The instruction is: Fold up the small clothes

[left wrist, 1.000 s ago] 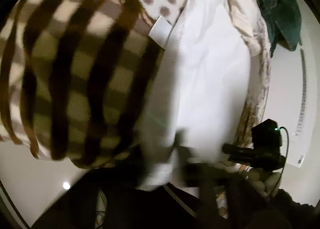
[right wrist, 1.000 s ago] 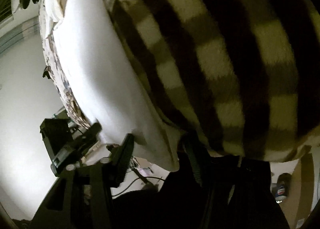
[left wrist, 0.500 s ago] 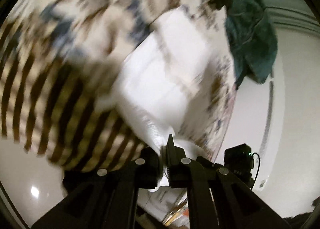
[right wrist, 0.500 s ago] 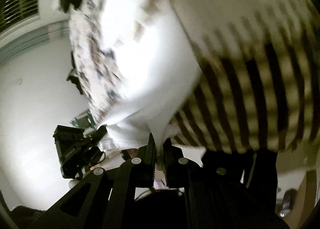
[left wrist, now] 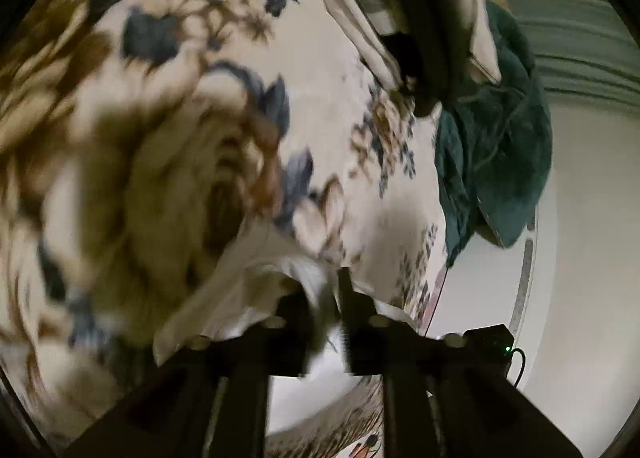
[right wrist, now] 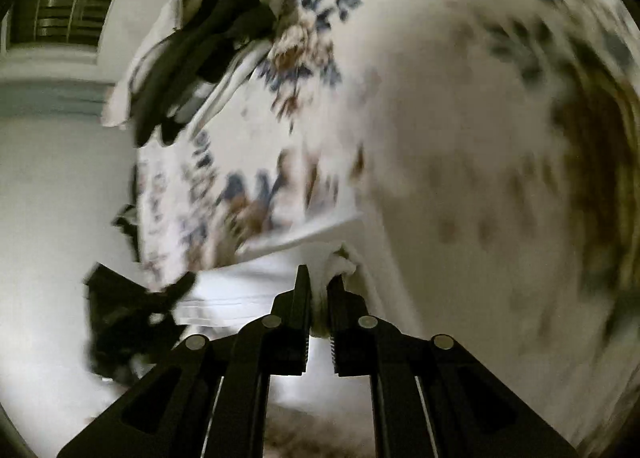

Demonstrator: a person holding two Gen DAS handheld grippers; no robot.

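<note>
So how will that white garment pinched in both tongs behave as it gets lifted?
Probably floppy: the white garment bunches into a soft wad at the right tongs and sags in folds beside the left tongs. Likely light, since a small pinch at each edge seems to carry it. It may drag over the floral bedspread rather than slide cleanly.

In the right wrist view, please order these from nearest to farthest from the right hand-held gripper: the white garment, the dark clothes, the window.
1. White garment: pinched in the right hand-held gripper.
2. Dark clothes: upper left, lying on the floral cover.
3. Window: far upper-left corner, on the wall behind.
</note>
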